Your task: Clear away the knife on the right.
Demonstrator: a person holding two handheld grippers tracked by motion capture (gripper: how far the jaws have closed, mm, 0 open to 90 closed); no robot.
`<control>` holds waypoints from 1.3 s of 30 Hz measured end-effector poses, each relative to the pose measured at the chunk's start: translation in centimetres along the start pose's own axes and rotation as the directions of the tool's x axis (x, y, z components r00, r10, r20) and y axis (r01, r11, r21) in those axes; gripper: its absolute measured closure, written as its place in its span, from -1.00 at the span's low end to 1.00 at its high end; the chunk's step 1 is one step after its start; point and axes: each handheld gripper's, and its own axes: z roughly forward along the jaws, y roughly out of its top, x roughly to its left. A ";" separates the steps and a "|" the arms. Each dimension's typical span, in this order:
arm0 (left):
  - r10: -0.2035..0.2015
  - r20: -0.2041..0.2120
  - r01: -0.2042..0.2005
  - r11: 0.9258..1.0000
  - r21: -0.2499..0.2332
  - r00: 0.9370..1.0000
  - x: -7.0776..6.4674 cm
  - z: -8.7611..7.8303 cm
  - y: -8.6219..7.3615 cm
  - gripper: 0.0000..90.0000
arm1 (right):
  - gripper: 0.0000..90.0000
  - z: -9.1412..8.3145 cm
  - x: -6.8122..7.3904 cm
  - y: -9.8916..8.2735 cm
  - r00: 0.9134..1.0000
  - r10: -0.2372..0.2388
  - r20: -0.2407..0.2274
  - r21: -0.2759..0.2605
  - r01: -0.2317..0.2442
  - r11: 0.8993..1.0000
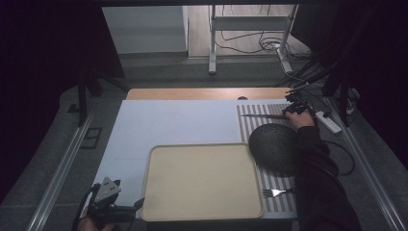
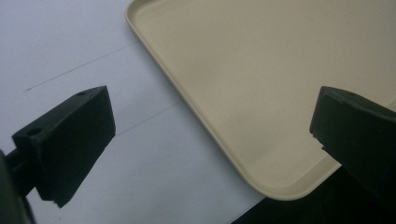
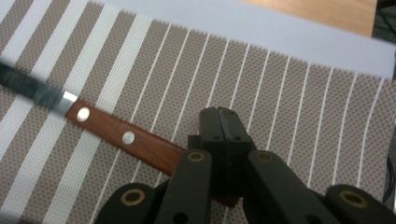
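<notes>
Wooden-handled knife (image 3: 122, 136) on striped placemat (image 3: 289, 93), handle end clenched in right gripper (image 3: 226, 122); left gripper (image 2: 210, 140) spread wide.

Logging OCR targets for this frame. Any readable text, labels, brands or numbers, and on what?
None readable. The tray, striped placemat, knife, fork, dark round bowl and white table cover carry no print that can be seen. The power strip at the table's right edge is too small to tell whether it has markings.

Knife (image 3: 116, 135) handle end hidden beneath right hand-held gripper (image 3: 226, 128); blade blurred, cut off at frame edge.
</notes>
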 end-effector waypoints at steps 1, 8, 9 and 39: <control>0.002 0.000 -0.002 1.000 0.001 1.000 0.0 0.0 0.0 -1.00 | 0.99 -0.3 0.1 -0.3 1.000 -0.010 -0.007 0.009 0.010 1.000; 0.011 -0.004 -0.011 1.000 0.005 1.000 -0.1 0.0 0.0 -1.00 | 0.99 -1.1 0.3 -1.4 0.999 -0.014 -0.038 0.034 0.016 0.999; 0.013 -0.005 -0.013 1.000 0.006 1.000 -0.2 0.0 0.1 -1.00 | 0.99 -1.2 0.3 -1.6 0.999 -0.015 -0.045 0.036 0.016 0.999; 0.034 -0.013 -0.034 0.999 0.014 0.999 -0.4 0.1 0.1 -1.00 | 0.19 -3.7 2.6 -1.2 0.997 -0.039 -0.069 -0.050 0.035 0.998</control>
